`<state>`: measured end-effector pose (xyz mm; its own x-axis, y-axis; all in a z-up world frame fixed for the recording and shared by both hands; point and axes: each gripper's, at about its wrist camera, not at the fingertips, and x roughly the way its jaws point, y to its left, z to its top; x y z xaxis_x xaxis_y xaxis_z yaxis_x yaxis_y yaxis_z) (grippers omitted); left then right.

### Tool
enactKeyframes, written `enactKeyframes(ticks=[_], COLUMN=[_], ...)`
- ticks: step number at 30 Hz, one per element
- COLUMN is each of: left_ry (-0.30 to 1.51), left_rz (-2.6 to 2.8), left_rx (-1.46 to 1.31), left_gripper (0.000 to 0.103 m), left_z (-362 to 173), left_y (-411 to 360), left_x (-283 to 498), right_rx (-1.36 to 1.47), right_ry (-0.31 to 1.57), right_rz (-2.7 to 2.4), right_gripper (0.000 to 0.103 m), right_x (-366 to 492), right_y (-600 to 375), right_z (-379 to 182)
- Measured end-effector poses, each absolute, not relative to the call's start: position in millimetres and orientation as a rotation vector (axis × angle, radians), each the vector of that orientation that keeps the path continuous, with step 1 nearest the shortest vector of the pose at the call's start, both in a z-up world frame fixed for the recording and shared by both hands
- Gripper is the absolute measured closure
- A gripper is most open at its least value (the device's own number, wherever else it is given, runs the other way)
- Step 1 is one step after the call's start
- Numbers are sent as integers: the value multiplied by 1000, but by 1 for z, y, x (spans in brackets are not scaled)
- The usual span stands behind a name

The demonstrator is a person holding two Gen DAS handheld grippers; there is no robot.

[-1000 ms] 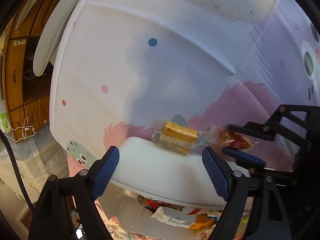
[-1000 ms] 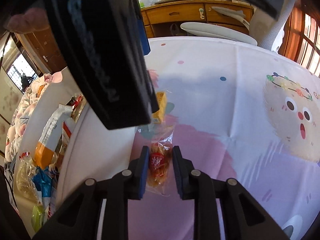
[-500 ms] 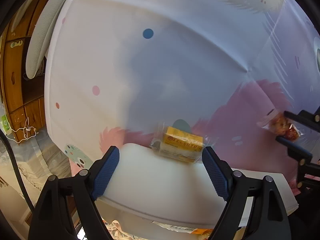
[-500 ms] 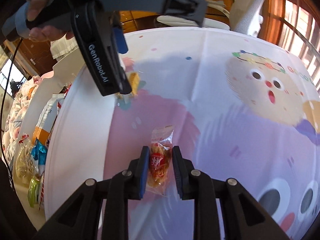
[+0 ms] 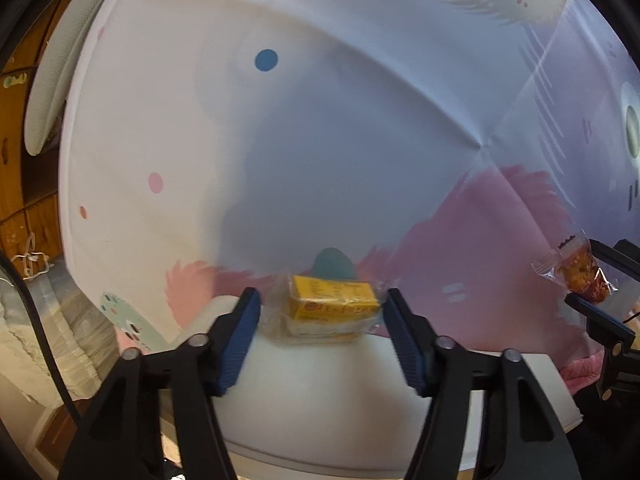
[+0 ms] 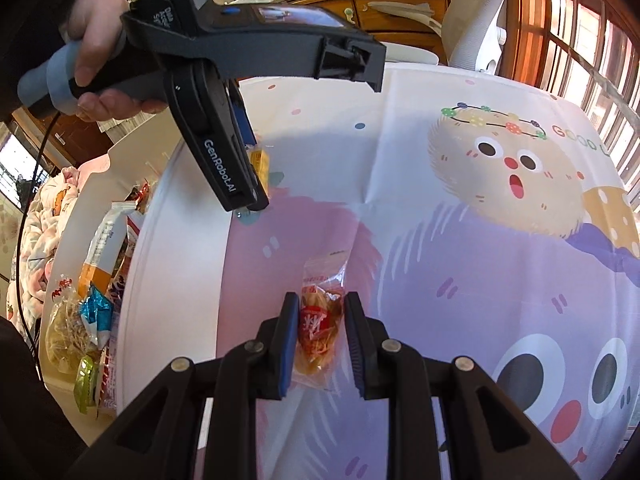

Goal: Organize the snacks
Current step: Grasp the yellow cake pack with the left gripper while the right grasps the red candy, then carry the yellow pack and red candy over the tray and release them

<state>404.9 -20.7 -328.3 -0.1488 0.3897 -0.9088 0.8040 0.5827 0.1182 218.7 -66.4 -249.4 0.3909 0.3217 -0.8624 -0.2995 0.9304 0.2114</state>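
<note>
Snacks lie in two places on a table covered with a cartoon-printed cloth (image 6: 500,240). Over by the near edge of the cloth, the left tongs (image 5: 322,322) point steeply down at a yellow snack (image 5: 334,306) in clear wrapping, which sits right against the rim of a white box (image 5: 320,400). Their blue pads have just been closing in and now flank the packet at nine and three o'clock; they look to be brushing the loose wrapper ends, though I cannot tell whether they press on it yet. In the right-hand view a hand (image 6: 96,52) grips the grey handle of those same tongs, at about ten o'clock, and the yellow snack peeks out beside their tips. The right tongs (image 6: 322,338) stand narrow, clamped on a small clear packet (image 6: 320,328) with a red label and something orange-brown inside; its sealed top sticks out ahead of the pads toward twelve o'clock, above the pink patch of the cloth. From the left view that packet shows far out at three o'clock, pinched between the dark fingers. Down at eight o'clock in the right view, the inside of the white box holds several wrapped snacks (image 6: 92,312), among them a blue one, a green one and an orange-and-white bag. Beyond the table at twelve o'clock stands a wooden cabinet (image 6: 360,4), with a white chair (image 6: 476,36) pushed up near it.
</note>
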Motion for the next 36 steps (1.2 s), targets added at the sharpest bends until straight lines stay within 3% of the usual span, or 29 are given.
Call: enactKeyframes(ticks=[18,36], left_ry=[1714,1460], left_rz=[-433,-358], left_rx=[834,424], left_gripper=[54,53], left_z=[-301,-172], left_y=[-22,-3], left_x=[407,368], right_rx=[8,-16], right_ry=[1090,1052], right_rz=[353,498], right_gripper=[80,80], right_x=[201,172], right_y=[-81,-54], right_z=[-223,-176])
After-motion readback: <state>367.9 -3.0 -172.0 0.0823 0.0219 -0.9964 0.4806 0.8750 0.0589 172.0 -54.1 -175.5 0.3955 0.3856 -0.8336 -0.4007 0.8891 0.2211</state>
